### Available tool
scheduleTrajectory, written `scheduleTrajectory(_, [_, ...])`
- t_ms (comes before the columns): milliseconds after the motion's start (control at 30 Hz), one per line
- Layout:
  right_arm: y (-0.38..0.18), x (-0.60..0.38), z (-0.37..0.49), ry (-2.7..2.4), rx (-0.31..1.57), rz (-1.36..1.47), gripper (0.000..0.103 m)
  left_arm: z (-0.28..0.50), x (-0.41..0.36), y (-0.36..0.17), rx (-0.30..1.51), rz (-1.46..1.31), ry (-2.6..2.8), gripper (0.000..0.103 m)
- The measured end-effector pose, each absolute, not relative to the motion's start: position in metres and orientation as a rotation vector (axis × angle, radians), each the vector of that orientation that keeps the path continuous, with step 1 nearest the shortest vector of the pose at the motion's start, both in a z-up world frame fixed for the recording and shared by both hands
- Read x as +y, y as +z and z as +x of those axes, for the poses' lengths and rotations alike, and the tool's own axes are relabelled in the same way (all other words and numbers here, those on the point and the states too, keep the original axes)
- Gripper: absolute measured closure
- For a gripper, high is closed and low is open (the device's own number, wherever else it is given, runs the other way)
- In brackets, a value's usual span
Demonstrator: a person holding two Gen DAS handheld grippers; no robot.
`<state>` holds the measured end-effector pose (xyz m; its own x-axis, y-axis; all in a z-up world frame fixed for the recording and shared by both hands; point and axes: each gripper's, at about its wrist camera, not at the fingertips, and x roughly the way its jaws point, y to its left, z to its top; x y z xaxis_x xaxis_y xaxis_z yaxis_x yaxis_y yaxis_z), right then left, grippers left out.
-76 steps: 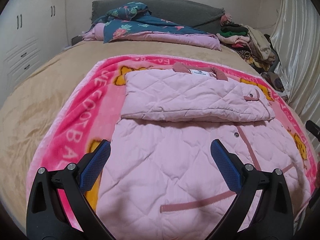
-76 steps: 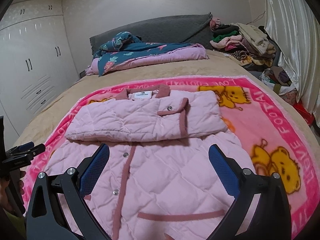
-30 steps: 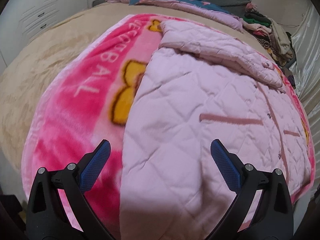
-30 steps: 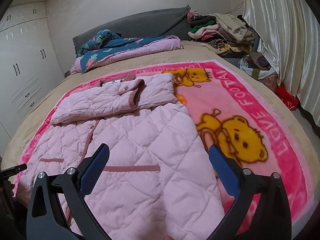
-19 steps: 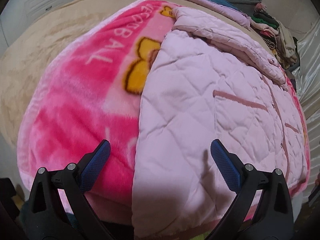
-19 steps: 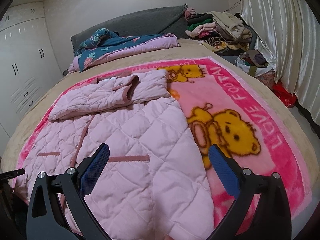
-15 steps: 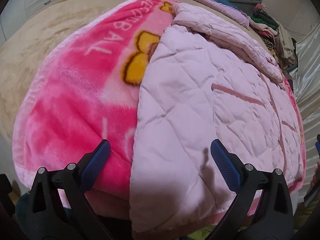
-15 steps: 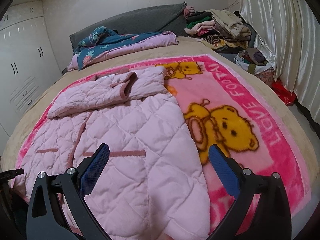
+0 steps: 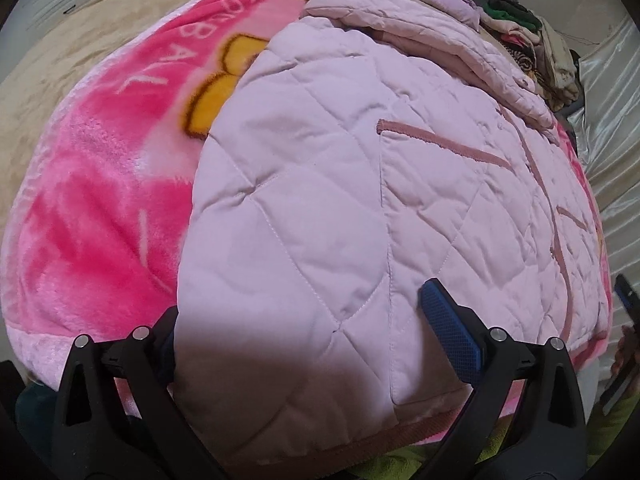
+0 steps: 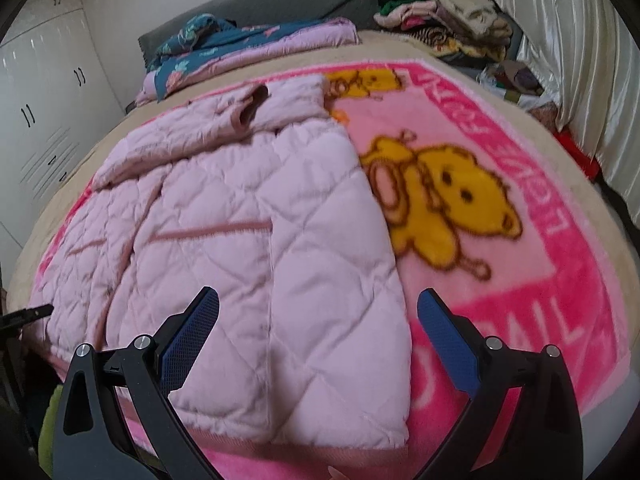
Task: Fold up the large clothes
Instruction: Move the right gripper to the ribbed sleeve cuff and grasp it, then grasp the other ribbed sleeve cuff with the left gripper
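Observation:
A pink quilted jacket (image 9: 320,184) lies front-up on a pink bear blanket (image 9: 100,208), hem towards me, sleeves folded across its chest (image 10: 208,128). My left gripper (image 9: 308,344) is open at the hem's left corner. The fabric lies between its fingers and covers the left pad; the right pad (image 9: 448,340) rests on the quilting. In the right wrist view my right gripper (image 10: 316,340) is open low over the jacket's (image 10: 256,248) right hem corner, and that side edge runs between its fingers. Each gripper's tip shows at the edge of the other's view.
The blanket (image 10: 500,280) covers a beige bed (image 9: 48,60). A folded floral quilt (image 10: 240,44) lies at the headboard and a heap of clothes (image 10: 440,12) sits at the far right. White wardrobe doors (image 10: 40,112) stand left, a curtain (image 10: 560,60) right.
Both grippers have dropped and moved in towards the jacket's hem at the near edge of the bed. The left one's fingers now straddle the hem corner. Both stayed open.

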<state>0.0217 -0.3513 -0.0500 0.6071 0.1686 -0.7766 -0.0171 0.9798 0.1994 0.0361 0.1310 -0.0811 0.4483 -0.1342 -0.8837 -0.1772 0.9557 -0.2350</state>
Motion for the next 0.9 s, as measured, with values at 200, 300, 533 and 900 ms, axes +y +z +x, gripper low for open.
scheduleTrajectory(200, [-0.073, -0.358, 0.011, 0.152, 0.998, 0.230, 0.004, 0.034, 0.132, -0.081, 1.102, -0.326, 0.018, 0.009])
scheduleTrajectory(300, [-0.085, -0.364, 0.005, 0.161, 1.031, 0.262, 0.004, 0.033, 0.132, -0.080, 1.096, -0.338, 0.011, 0.009])
scheduleTrajectory(533, [-0.100, -0.366, -0.008, 0.237, 1.037, 0.382, 0.023, 0.028, 0.134, -0.078, 1.083, -0.352, 0.012, 0.009])
scheduleTrajectory(900, [-0.043, -0.355, -0.015, 0.356, 0.846, 0.350, 0.080, 0.019, 0.126, -0.074, 1.064, -0.330, 0.001, 0.010])
